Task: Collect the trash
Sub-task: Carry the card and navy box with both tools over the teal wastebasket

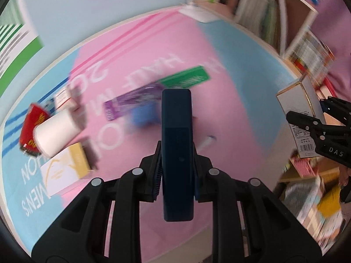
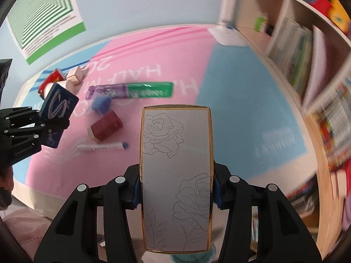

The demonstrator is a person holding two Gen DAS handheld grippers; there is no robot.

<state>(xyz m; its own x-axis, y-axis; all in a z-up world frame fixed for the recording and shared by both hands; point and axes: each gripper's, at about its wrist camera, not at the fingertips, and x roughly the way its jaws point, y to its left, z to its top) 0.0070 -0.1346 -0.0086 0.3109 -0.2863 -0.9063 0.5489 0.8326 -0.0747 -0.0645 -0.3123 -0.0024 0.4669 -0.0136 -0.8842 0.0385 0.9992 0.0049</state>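
My left gripper [image 1: 177, 171] is shut on a dark blue box [image 1: 177, 153], held above the table; it also shows in the right wrist view [image 2: 59, 107] at the left. My right gripper [image 2: 177, 188] is shut on a grey box with rose drawings and gold edges [image 2: 176, 175]; this box shows at the right of the left wrist view [image 1: 300, 114]. On the pink and blue mat [image 2: 175, 61] lie a purple and green long pack [image 2: 131, 91], a dark red box [image 2: 105, 127], a blue crumpled piece [image 2: 101, 104] and a white tube [image 2: 103, 147].
At the mat's far left lie a white roll [image 1: 54, 133], a red packet [image 1: 30, 127], a yellow and white box [image 1: 65, 168] and a small pale box [image 2: 75, 76]. A bookshelf [image 2: 296, 50] stands at the right. A green striped poster [image 2: 46, 11] hangs on the wall.
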